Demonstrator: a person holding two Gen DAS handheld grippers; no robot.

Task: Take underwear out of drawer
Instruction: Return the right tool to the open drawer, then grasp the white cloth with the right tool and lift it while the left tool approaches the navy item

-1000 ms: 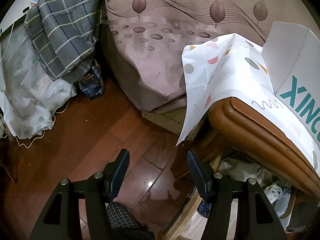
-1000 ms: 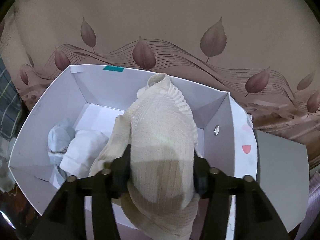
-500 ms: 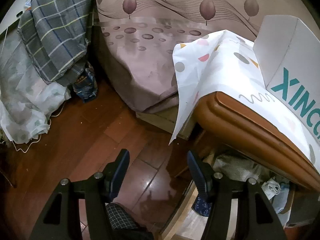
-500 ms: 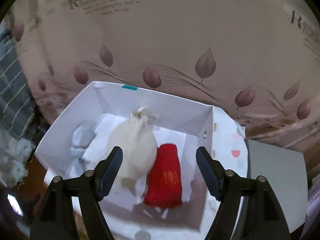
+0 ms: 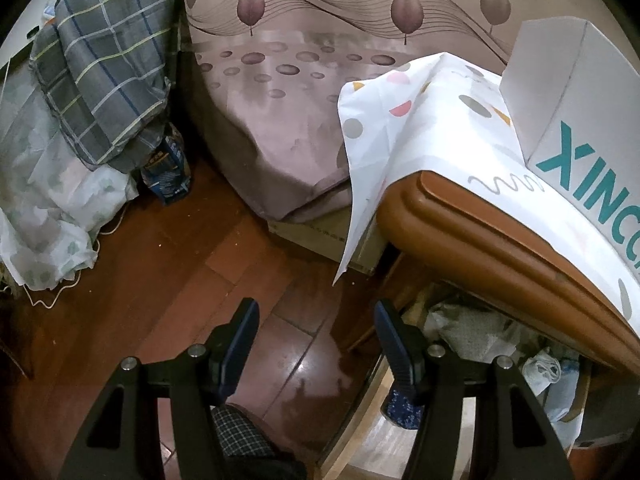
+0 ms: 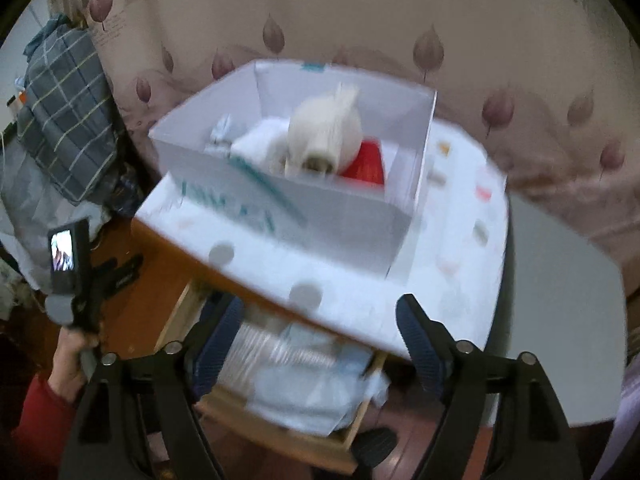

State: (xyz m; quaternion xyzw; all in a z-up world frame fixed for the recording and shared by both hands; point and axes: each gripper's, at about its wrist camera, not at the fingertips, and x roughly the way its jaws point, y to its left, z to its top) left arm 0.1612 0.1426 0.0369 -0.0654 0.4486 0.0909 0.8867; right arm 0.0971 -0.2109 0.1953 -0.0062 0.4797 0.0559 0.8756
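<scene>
The right gripper (image 6: 316, 332) had just been widening, its fingers (image 6: 416, 336) parted with nothing between them, above the pulled-out drawer (image 6: 280, 432), apparently placed for another pick. The left gripper (image 5: 316, 332) stood released and empty over the floor (image 5: 168, 280), evidently idle. The cream underwear (image 6: 324, 136) lay in the white box (image 6: 320, 216) on the tabletop (image 6: 460, 280), with more pale garments (image 6: 316, 392) in the drawer.

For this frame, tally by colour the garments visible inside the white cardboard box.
Inside the white cardboard box:
Cream ribbed garment: 1
Red folded garment: 1
White folded garment: 1
Pale grey bundle, blurred: 1
Total: 4
</scene>
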